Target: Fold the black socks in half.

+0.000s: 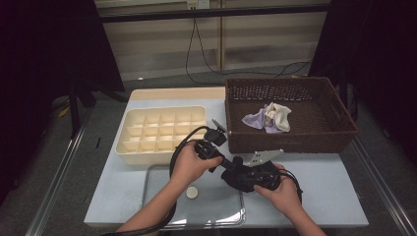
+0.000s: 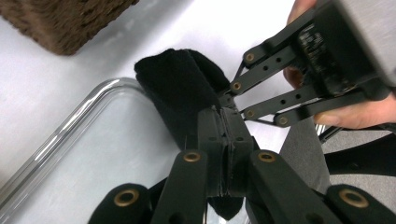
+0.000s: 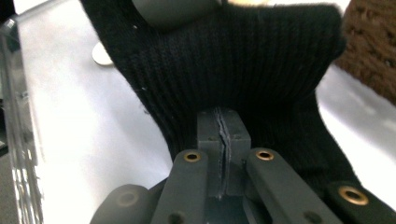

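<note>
1. The table (image 1: 334, 191) carries everything, and I take the brown wicker basket (image 1: 290, 132) as my landmark. It sits at the far right and holds a bundle of pale lilac and cream cloth (image 1: 269, 118).
2. Left of the basket stands a cream divider box (image 1: 160, 132) with open square cells. In front of the basket, on my side, lies a clear tray (image 1: 152, 196) with a small white disc (image 1: 192, 192) in it.
3. The black sock (image 3: 233, 60) hangs just in front of the basket's near wall, above the tray's right end, stretched between my two claws.
4. My left claw (image 2: 223, 126) is pressed together, pinching one part of the sock. My right claw (image 3: 222, 130) is likewise pressed together, with knit fabric caught at its tips.
5. The step in hand appears to be folding or rolling the sock. To do it well, I judge that both pinches should hold firm, with the fabric taut but not strained, so that the fold forms evenly.
6. I would keep the sock clear of the basket's rough weave, which could snag the knit.
7. Small pale print shows on the right claw's body in the left gripper view; it is too small to read. I see no brand or label elsewhere.
</note>
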### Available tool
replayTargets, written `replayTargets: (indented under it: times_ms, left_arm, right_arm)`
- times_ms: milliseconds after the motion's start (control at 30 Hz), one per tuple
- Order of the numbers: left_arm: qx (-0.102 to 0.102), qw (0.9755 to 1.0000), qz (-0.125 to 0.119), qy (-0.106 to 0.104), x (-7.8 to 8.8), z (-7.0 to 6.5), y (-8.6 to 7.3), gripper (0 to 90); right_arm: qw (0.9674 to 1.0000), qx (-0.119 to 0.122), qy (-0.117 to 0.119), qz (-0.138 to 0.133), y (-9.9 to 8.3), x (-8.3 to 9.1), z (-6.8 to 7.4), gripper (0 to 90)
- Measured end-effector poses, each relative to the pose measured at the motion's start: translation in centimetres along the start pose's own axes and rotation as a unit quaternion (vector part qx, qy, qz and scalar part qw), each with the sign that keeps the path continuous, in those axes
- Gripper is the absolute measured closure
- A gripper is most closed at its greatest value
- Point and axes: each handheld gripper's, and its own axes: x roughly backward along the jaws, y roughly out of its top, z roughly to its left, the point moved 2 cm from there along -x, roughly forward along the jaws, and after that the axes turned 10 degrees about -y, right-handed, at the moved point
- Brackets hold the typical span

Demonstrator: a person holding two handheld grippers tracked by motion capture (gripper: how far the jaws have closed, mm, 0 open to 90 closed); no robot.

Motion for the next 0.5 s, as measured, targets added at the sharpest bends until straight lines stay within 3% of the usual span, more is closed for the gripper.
replayTargets:
  times_ms: [200, 500]
  left_arm:
    - [-0.001, 1.0000, -0.001, -0.005, -1.7, 0.0, 0.4, 88.1]
    - [-0.012, 0.9998, 0.014, -0.002, -4.2, 0.0, 0.9, 88.0]
  right_arm:
    - [0.9999, -0.009, -0.003, 0.007, -0.7, 0.7, -0.8, 88.6]
    - [0.9986, -0.035, -0.039, 0.002, -1.4, 2.8, -2.9, 88.2]
